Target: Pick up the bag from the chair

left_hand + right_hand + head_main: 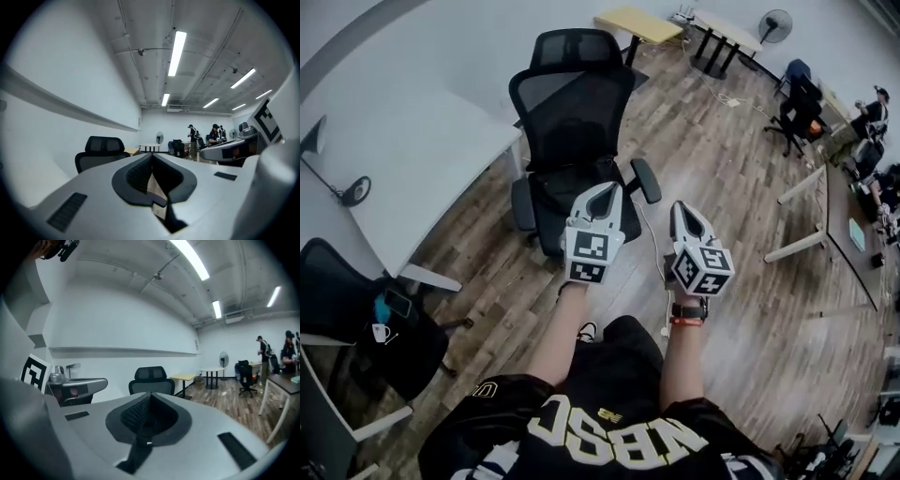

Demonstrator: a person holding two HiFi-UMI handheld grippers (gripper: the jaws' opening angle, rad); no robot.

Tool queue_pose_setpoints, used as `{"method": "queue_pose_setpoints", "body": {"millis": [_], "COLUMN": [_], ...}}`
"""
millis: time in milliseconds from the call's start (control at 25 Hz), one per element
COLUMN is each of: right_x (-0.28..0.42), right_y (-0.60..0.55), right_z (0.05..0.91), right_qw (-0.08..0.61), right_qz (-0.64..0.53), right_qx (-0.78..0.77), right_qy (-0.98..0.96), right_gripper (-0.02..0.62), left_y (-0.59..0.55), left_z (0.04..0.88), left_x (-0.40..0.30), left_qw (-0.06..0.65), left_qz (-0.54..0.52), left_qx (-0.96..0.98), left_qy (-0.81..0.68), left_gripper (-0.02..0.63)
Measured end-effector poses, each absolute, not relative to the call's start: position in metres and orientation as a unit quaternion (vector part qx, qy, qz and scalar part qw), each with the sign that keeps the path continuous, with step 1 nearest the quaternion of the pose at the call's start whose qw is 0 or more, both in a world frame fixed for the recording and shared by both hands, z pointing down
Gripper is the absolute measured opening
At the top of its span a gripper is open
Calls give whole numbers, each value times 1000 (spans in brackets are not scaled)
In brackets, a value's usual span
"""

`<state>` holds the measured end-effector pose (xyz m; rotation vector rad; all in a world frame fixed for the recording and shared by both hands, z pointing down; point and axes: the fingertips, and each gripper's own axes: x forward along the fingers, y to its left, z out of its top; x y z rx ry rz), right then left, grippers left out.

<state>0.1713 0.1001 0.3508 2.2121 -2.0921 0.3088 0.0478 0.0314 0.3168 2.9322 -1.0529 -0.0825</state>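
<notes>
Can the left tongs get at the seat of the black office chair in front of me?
Probably yes: the left tongs hang right by the seat, nothing between, though they're shut.

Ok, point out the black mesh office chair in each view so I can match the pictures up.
Head view: the black mesh chair stands at upper centre, its seat towards the person.
Left gripper view: the chair is low and left of centre; only its headrest and backrest top show.
Right gripper view: the chair is near centre, headrest and backrest showing.
Shared landmark: the pedestal fan at the room's far end.
</notes>
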Motion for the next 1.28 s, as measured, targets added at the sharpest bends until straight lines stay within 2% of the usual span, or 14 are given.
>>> {"method": "queue_pose_setpoints", "body": {"millis": [200, 440, 760, 1120, 1280], "right_x": [142, 121, 138, 136, 134], "right_y": [12, -99, -213, -266, -277], "right_z": [362, 385, 418, 477, 506], "right_qw": [73, 74, 96, 119, 139], "right_qz": [106, 114, 154, 219, 263], "right_qx": [662, 590, 512, 465, 435], "right_qy": [-739, -796, -839, -850, -850], "right_gripper": [9, 9, 9, 11, 51], "left_y": [-26, -113, -214, -251, -268], "left_z": [338, 360, 384, 453, 486], "left_x": [6, -18, 8, 8, 14], "left_qw": [34, 30, 61, 121, 160], "left_qz": [-15, 8, 39, 81, 102], "left_qx": [915, 881, 844, 811, 812], "left_qy": [-403, -473, -531, -566, -553], "left_gripper": [15, 15, 15, 17, 17]}}
